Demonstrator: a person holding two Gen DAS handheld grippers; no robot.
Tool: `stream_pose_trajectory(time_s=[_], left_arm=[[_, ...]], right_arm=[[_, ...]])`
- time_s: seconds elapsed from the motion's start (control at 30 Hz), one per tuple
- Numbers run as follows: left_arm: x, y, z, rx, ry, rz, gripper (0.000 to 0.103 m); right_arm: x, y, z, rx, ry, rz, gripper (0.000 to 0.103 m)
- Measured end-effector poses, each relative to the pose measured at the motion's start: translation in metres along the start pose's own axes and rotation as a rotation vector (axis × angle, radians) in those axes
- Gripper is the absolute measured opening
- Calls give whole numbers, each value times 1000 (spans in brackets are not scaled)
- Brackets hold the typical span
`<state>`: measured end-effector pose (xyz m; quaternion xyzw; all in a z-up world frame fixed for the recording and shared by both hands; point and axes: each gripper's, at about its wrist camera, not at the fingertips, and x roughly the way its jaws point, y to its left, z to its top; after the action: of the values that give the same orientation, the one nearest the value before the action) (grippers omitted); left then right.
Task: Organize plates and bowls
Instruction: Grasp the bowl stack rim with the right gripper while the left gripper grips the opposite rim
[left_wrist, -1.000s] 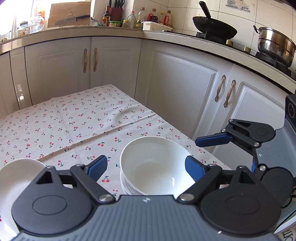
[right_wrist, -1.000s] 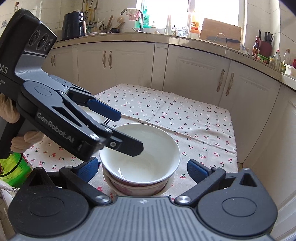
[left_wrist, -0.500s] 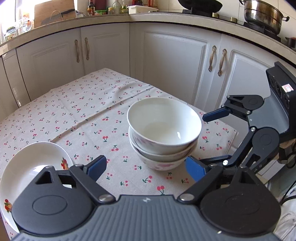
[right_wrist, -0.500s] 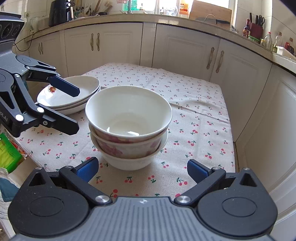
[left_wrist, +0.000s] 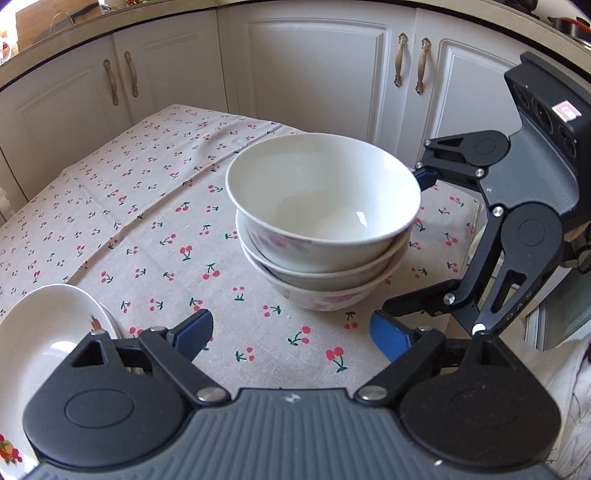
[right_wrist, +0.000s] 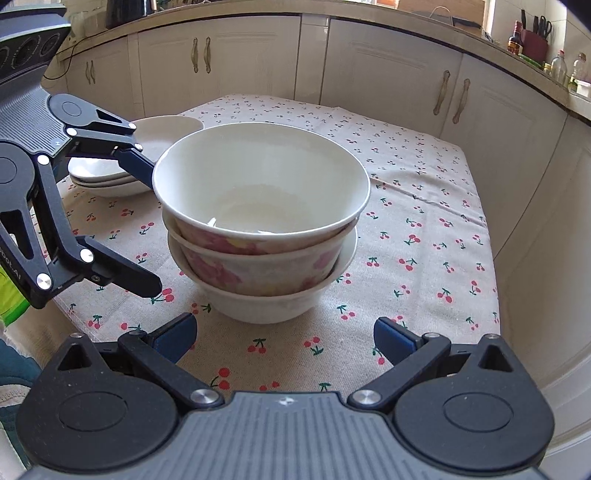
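Three white bowls with pink flowers are nested in a stack (left_wrist: 325, 221) (right_wrist: 258, 221) on the cherry-print tablecloth (left_wrist: 147, 229). A stack of shallow white plates (right_wrist: 110, 173) (left_wrist: 44, 332) lies to the left of it. My left gripper (left_wrist: 291, 336) (right_wrist: 149, 229) stands open at the stack's left side, with nothing between its fingers. At the stack's right side my right gripper (right_wrist: 284, 336) (left_wrist: 413, 242) is open and empty too. Neither gripper touches a bowl.
White cabinet doors (left_wrist: 314, 74) (right_wrist: 388, 74) close in behind and right of the table. The table's right edge (right_wrist: 491, 258) drops off near the bowls. A green thing (right_wrist: 11, 295) sits below the left edge. Bottles and a knife block (right_wrist: 535, 44) stand on the counter.
Both grippers have sunk from above the bowl stack to a lower place beside it, so the bowls' sides now show. The left one also rolled. Both stayed open.
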<state>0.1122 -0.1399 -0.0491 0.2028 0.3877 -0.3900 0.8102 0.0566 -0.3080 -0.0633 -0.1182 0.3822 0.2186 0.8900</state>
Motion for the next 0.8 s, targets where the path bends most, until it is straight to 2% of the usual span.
stream_pose_trajectory(time_s=[0.27, 0.53, 0.8], left_arm=[[17, 5, 6, 47, 7, -70, 89], [22, 12, 12, 129, 23, -150, 82], [23, 20, 19, 167, 39, -231, 77]], right_arm=[[2, -7, 13, -133, -23, 100, 103], [5, -18, 27, -239, 7, 180, 102], [12, -23, 39, -302, 50, 242, 97]])
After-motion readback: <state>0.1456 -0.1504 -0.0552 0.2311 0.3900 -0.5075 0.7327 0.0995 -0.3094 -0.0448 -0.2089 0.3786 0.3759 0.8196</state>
